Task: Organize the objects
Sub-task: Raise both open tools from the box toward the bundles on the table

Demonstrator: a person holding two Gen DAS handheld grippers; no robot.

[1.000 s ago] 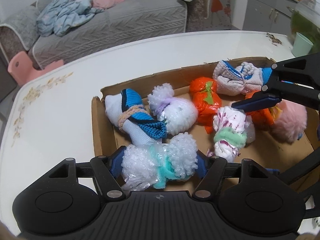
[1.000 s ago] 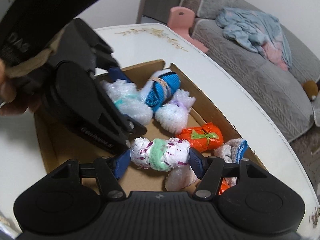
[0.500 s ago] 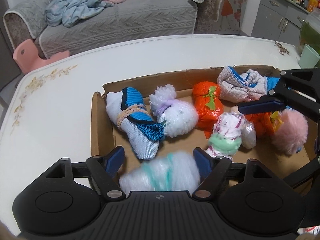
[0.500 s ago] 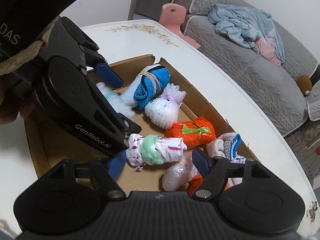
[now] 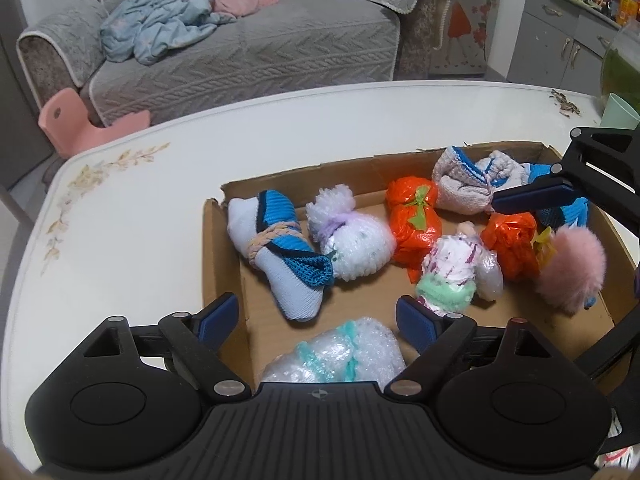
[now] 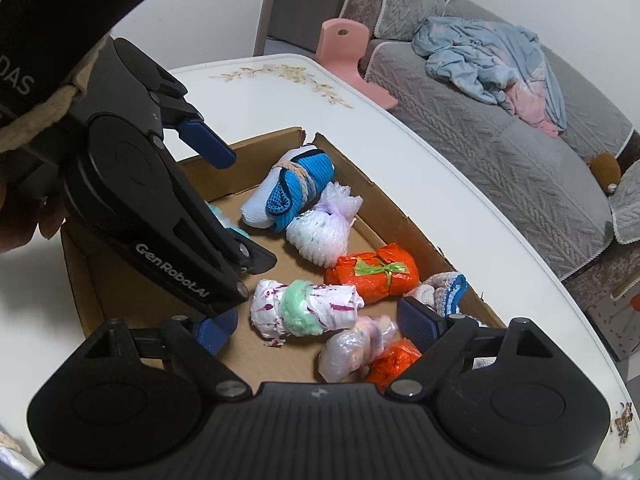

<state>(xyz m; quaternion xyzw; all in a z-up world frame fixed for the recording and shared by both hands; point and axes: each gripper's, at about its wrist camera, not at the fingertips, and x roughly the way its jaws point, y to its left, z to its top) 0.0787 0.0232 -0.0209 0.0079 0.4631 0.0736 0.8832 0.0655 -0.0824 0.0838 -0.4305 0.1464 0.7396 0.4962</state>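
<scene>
Both tongs stand spread and hold nothing. From the left wrist view, the left gripper [image 5: 318, 318] hangs over the near left part of the cardboard box [image 5: 218, 264], its blue pads wide apart, with the bubble-wrap bundle tied in teal [image 5: 340, 356] lying on the box floor below and just nearer than the pads; the blue sock roll [image 5: 280, 252] lies just beyond, and the right gripper's finger [image 5: 532, 200] reaches in at the far right. From the right wrist view, the right gripper [image 6: 320, 322] hovers above the purple-flecked bundle with the green band [image 6: 304, 308], not touching it, with a small clear-wrapped bundle [image 6: 352, 350] and an orange packet [image 6: 374, 272] close beside. The step looks like placing bundles in the box, so each tong should probably lift straight up, clear of its neighbours and of the other tool, which sits close on the left [image 6: 160, 208]
</scene>
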